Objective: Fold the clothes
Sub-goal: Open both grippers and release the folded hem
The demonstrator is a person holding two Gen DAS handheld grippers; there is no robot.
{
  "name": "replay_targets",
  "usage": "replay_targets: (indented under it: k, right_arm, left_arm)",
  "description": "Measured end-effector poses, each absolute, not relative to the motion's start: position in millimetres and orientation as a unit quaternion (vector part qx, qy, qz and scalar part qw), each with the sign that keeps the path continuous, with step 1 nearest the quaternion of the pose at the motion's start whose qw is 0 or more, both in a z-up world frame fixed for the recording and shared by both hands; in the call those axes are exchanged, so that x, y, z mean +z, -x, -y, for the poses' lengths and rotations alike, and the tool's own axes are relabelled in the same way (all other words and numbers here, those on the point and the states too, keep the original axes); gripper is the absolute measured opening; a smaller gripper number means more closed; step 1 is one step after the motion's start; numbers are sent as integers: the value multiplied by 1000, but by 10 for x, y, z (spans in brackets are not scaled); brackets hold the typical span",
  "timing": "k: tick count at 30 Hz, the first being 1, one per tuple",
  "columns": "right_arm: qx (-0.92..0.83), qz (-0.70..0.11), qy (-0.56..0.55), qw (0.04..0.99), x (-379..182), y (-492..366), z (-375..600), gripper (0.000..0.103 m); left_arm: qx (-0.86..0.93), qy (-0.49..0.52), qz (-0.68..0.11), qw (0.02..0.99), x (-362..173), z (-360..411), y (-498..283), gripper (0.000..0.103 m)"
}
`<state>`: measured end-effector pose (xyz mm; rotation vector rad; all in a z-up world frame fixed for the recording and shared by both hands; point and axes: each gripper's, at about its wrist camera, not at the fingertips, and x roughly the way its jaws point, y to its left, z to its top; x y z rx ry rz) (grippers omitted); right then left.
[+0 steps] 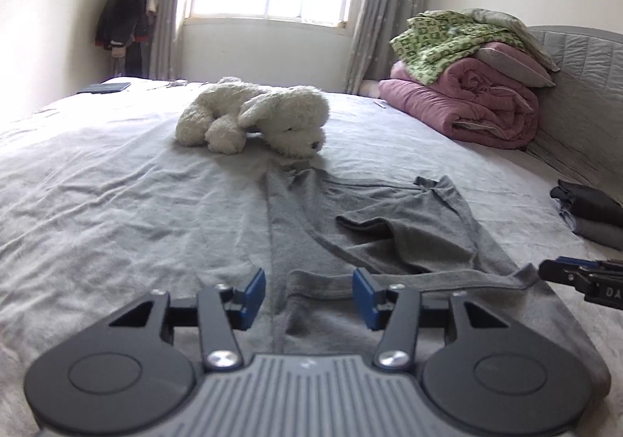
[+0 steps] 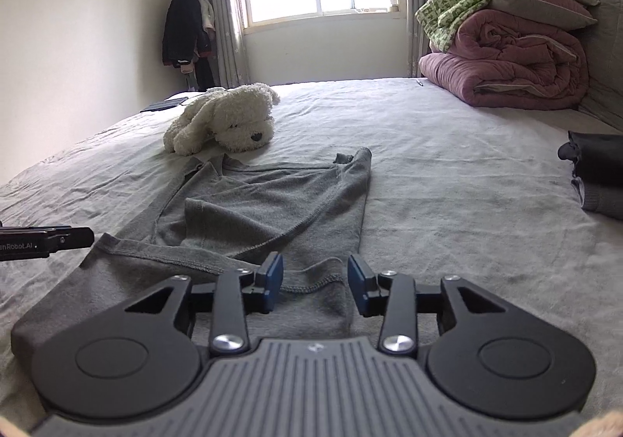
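Note:
A grey t-shirt [image 1: 389, 227] lies on the bed, partly folded, one sleeve turned in over the body; it also shows in the right wrist view [image 2: 272, 203]. My left gripper [image 1: 309, 297] is open, just above the shirt's near hem at its left side. My right gripper [image 2: 314, 281] is open, just above the near hem at the shirt's right corner. The right gripper's tip shows in the left wrist view [image 1: 560, 271], and the left gripper's tip shows in the right wrist view [image 2: 70, 236].
A white plush dog [image 1: 253, 118] lies just beyond the shirt's far end. Rolled pink and green quilts [image 1: 467, 86] sit by the headboard. A stack of folded dark clothes [image 1: 592, 211] lies at the right. The grey bedsheet [image 1: 117, 184] spreads to the left.

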<state>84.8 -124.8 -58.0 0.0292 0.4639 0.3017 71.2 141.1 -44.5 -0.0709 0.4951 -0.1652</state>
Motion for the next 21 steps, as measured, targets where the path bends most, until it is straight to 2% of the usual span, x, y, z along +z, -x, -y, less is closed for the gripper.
replay_targets:
  k: [6, 10, 11, 12, 15, 21]
  right_arm:
    - [217, -242, 0, 946, -566, -624, 958, 42]
    - [216, -259, 62, 939, -781, -579, 902, 41]
    - [216, -263, 79, 937, -836, -568, 889, 38]
    - [215, -267, 95, 935, -891, -558, 877, 34]
    - [205, -265, 101, 937, -889, -561, 966, 34]
    - [214, -264, 88, 936, -821, -418, 925, 38]
  left_arm:
    - [-184, -10, -250, 951, -530, -1056, -483, 62]
    - [-196, -53, -276, 939, -671, -996, -410, 62]
    - [-196, -71, -283, 936, -728, -1017, -390, 63]
    - [-198, -73, -285, 935, -755, -1075, -379, 64]
    - [-200, -55, -285, 936, -764, -1261, -358, 66]
    - [-159, -42, -268, 949, -589, -1341, -251, 63]
